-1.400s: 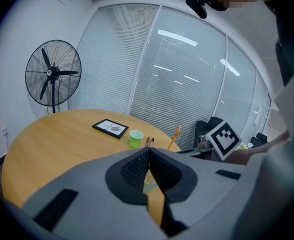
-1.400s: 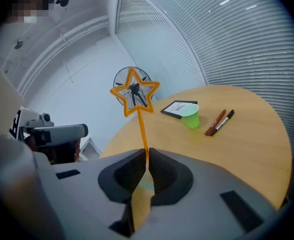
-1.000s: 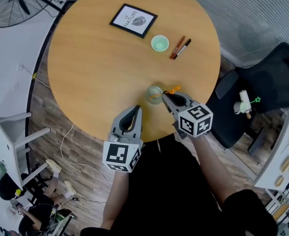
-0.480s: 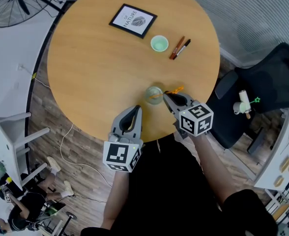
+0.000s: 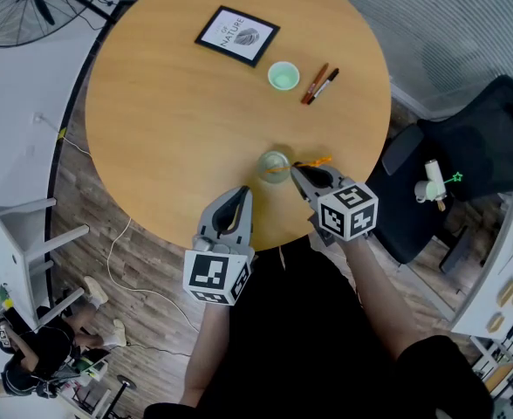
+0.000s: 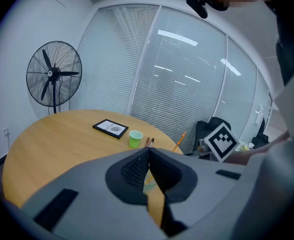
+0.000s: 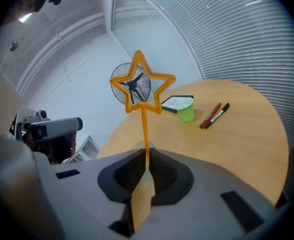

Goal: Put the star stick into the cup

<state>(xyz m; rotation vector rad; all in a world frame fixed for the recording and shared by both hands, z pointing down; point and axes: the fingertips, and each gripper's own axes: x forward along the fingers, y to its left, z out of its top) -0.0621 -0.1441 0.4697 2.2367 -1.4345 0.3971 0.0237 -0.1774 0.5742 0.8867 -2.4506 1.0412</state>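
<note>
The table top [image 5: 178,120] looks like smooth matt wood laminate. The star stick [image 7: 145,129] is glossy see-through orange plastic and the cup [image 5: 274,166] is clear. At its 12 o'clock there's a matt green cup [image 5: 283,77], plastic-looking.

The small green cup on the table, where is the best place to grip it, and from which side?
Probably across its round wall, below the rim: the green cup stands upright, mouth up. Come from the near side, where the table is bare; the markers lie close on its right.
</note>
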